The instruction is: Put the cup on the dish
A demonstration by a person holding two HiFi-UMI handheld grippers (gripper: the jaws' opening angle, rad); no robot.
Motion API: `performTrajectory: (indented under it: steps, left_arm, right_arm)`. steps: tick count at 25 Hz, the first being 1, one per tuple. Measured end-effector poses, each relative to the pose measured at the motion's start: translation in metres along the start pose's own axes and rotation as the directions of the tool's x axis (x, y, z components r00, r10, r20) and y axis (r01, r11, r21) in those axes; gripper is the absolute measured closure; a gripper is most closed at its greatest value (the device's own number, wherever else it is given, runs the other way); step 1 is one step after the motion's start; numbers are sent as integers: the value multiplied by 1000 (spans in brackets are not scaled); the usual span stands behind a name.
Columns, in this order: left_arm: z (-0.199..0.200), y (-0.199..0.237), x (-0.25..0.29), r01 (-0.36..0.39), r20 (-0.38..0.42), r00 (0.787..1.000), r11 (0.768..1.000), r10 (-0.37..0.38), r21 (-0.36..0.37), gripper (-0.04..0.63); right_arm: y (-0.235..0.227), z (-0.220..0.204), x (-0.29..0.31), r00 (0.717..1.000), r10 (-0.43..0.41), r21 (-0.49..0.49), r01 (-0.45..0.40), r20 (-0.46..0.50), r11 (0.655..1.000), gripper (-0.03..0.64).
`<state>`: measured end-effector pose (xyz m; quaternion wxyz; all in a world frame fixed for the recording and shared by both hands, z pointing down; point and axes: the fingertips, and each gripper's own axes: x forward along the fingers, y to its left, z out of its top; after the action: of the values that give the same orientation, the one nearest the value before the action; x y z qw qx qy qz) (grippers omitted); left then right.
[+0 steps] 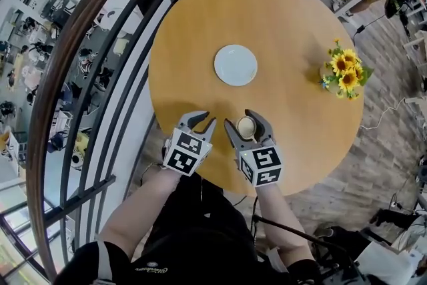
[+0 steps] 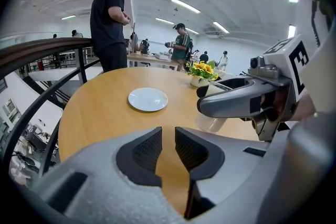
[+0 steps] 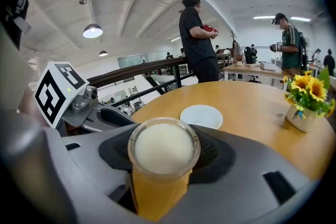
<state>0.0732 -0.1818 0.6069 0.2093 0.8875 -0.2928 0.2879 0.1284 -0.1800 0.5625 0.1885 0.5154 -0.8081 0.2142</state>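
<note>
Cup point(image 1: 246, 126) clamped in right gripper point(image 1: 242, 118) jaws, left gripper point(image 1: 198, 119) jaws narrowly apart and empty, white dish point(image 1: 235, 65) apart on table point(image 1: 293, 43).

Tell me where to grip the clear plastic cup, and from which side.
Grip the clear plastic cup across its side wall below the rim, coming level from the near side, where the jaws of the right gripper flank it. It stands upright and round-walled; a side grip probably keeps it level.
</note>
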Motion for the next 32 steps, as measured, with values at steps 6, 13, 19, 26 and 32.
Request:
performTrajectory:
  steps: [6,13,19,26,32]
  left_arm:
    - [5,9,11,7,-3,1000,1000,-7,-14,512]
    - [14,25,18,6,1,1000,1000,-6,-26,512]
    - [16,28,21,6,-1,1000,999,-6,-36,512]
    - [9,33,18,7,-11,1000,998,-7,-65,512]
    - [5,33,16,-2,-20,1000,998,1,-65,512]
  right_arm:
    - [-11,15,25,1000,-11,-9,11,5,1000,362]
    - [-38,42,67,998,-44,-44,46,34,998,362]
    - [-73,73,110,994,-97,-108,101,45,989,362]
    - [-103,73,149,991,-133,-120,128,-29,984,362]
    - [-108,61,164,988,-132,-123,121,-85,985,362]
